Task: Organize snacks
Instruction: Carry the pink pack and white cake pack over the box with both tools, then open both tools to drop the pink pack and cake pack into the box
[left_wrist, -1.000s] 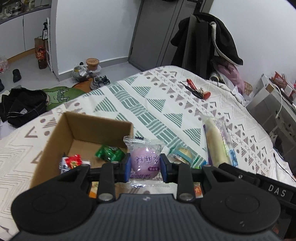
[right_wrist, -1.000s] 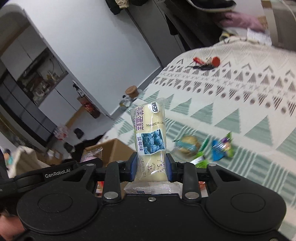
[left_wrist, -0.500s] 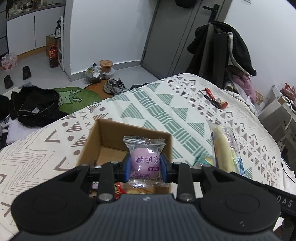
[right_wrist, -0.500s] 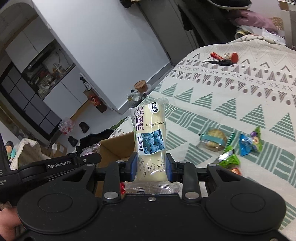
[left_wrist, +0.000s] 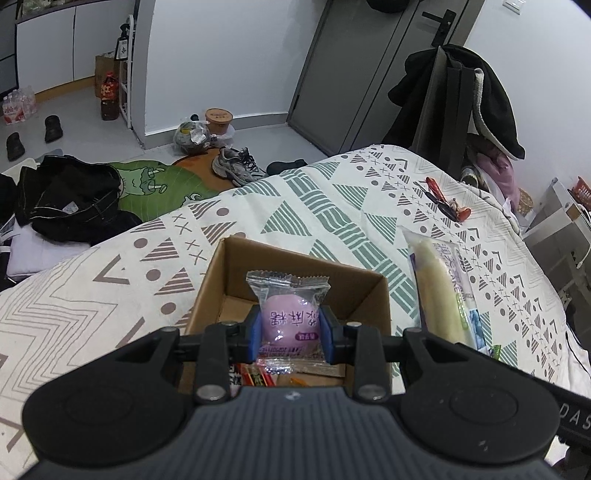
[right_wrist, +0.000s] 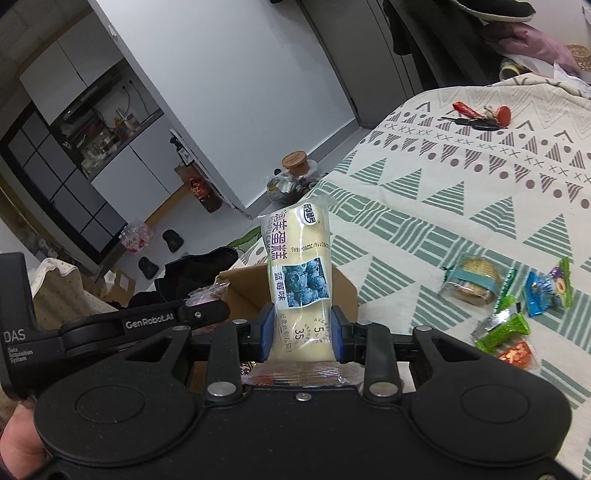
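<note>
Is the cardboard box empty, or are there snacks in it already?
Not empty. The open cardboard box shows a few wrappers on its floor, below the pink candy held by the left gripper.

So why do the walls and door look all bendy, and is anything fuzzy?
Left wrist view: the fisheye lens bows the door; the pink candy is sharp. Right wrist view: the wall leans and curves, the cake packet print reads clearly; no real blur.

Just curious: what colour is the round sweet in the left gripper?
Pale purple, in a clear wrapper; the left wrist view shows it best.
</note>
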